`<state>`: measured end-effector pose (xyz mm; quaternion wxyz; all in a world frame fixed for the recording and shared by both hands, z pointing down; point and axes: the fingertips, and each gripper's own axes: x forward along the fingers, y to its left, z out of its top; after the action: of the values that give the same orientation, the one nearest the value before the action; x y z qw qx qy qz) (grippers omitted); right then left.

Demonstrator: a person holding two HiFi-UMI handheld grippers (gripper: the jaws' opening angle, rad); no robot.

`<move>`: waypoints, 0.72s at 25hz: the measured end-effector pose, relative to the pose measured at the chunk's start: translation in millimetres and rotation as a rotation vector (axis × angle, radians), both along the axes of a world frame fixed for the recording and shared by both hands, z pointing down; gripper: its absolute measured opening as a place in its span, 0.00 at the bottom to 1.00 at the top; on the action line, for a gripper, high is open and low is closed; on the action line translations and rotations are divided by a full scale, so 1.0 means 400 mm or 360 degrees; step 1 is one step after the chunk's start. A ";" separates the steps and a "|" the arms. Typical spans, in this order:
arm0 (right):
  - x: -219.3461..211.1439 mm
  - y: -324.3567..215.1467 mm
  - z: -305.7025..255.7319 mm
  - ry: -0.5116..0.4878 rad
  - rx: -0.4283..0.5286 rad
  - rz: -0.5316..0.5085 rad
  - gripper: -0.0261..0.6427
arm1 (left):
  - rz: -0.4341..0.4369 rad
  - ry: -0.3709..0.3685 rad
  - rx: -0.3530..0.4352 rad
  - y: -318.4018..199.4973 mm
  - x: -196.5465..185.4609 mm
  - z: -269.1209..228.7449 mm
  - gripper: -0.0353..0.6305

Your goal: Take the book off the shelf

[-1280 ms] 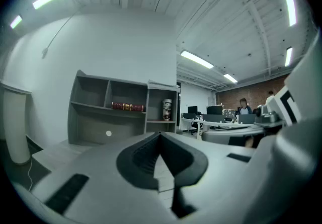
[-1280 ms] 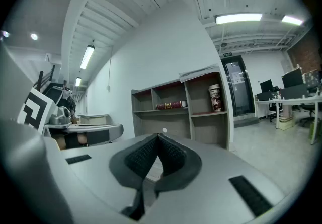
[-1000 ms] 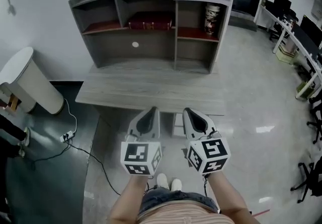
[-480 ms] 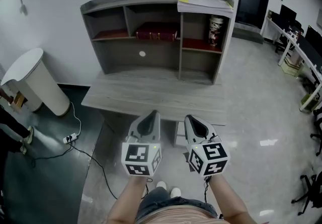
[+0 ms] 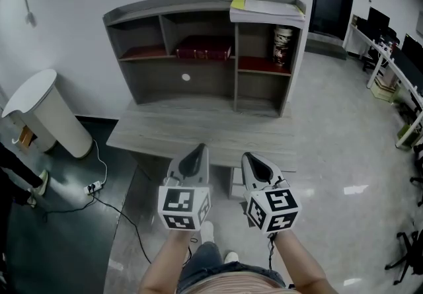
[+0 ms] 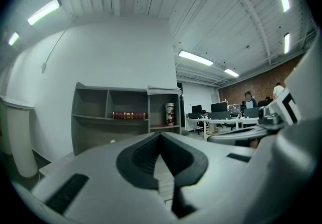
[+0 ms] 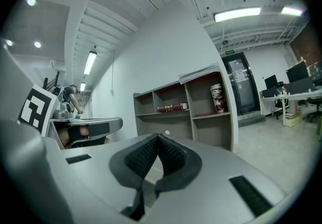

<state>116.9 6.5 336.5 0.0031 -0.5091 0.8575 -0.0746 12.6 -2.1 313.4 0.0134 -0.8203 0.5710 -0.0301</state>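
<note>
The dark red book (image 5: 203,48) lies on its side on the upper board of the middle compartment of the grey shelf (image 5: 165,3), in the upper centre of the head view, spine outward; both gripper views show it small and far off. In the compartment to its right stands a patterned can (image 5: 282,45), and a stack of papers (image 5: 268,8) lies on the shelf's top right corner. The shelf stands on a grey desk (image 5: 198,131) against the white wall. At the left edge of the frame a white bin (image 5: 43,111) stands on the floor, with a power strip (image 5: 92,187) below it. Low in the frame, well short of the book, the left gripper (image 5: 198,148) and right gripper (image 5: 248,156) are held side by side, each clenched with pads together and nothing between them.
</note>
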 end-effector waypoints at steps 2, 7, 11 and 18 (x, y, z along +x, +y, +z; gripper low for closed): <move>0.003 -0.024 0.002 -0.0006 -0.0005 0.0013 0.05 | 0.0008 -0.0010 -0.0001 -0.026 -0.001 0.000 0.07; -0.014 -0.094 0.018 -0.0005 -0.0035 0.0033 0.05 | 0.0035 -0.0004 -0.0030 -0.104 -0.013 0.007 0.07; -0.040 -0.164 0.025 -0.0012 -0.0056 0.0049 0.05 | 0.0054 -0.0011 -0.0033 -0.175 -0.032 0.011 0.07; -0.093 -0.292 0.033 -0.0001 -0.0072 0.0091 0.05 | 0.0096 0.0018 -0.0049 -0.311 -0.091 0.020 0.07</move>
<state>79.8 -110.2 349.6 -0.0060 -0.5334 0.8406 -0.0941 -23.9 -126.6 321.6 -0.0015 -0.8375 0.5454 -0.0340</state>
